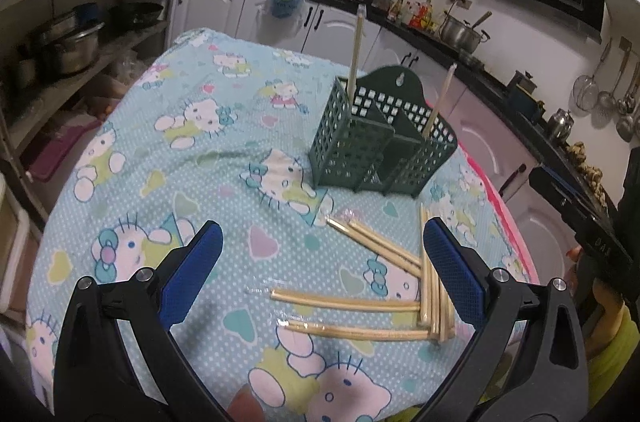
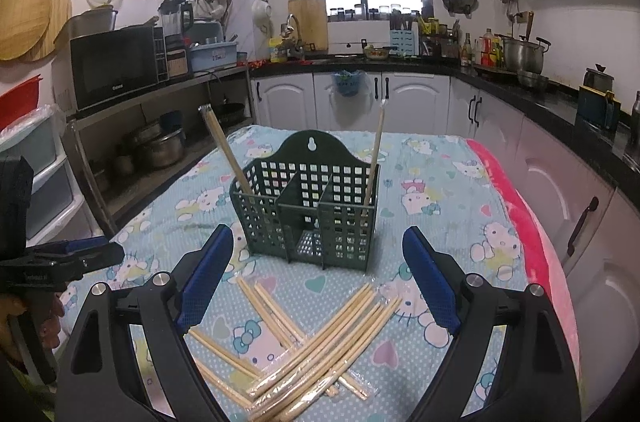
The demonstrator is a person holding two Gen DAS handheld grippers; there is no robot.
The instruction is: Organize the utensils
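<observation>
I have both grippers out over a table [image 2: 448,158] spread with a pale blue cartoon-cat cloth, in a kitchen. The left gripper [image 1: 322,254] has its blue-padded fingers spread wide with nothing between the pads; the cloth and a few sticks show through the gap. The right gripper [image 2: 318,272] is just as wide, and its pads touch nothing either.

The dark green utensil holder [image 2: 306,214] stands upright near the middle of the table, beyond the right gripper's fingertips. It is a perforated basket with a tall arched back and dividers that split it into compartments. One wrapped pair of chopsticks [image 2: 228,150] leans out of its left compartment, tilted to the left. Another wrapped pair [image 2: 374,162] stands in the right compartment, nearly upright against the right wall. The middle compartment looks bare down to its floor.

The loose chopsticks [image 2: 316,346] lie flat on the cloth on the near side of the holder, apart from it. They are in clear wrappers and cross one another in a rough pile, most of it between and just below the right gripper's fingers. From the left wrist view this same pile [image 1: 384,286] sits toward the right finger, some sticks running under it
</observation>
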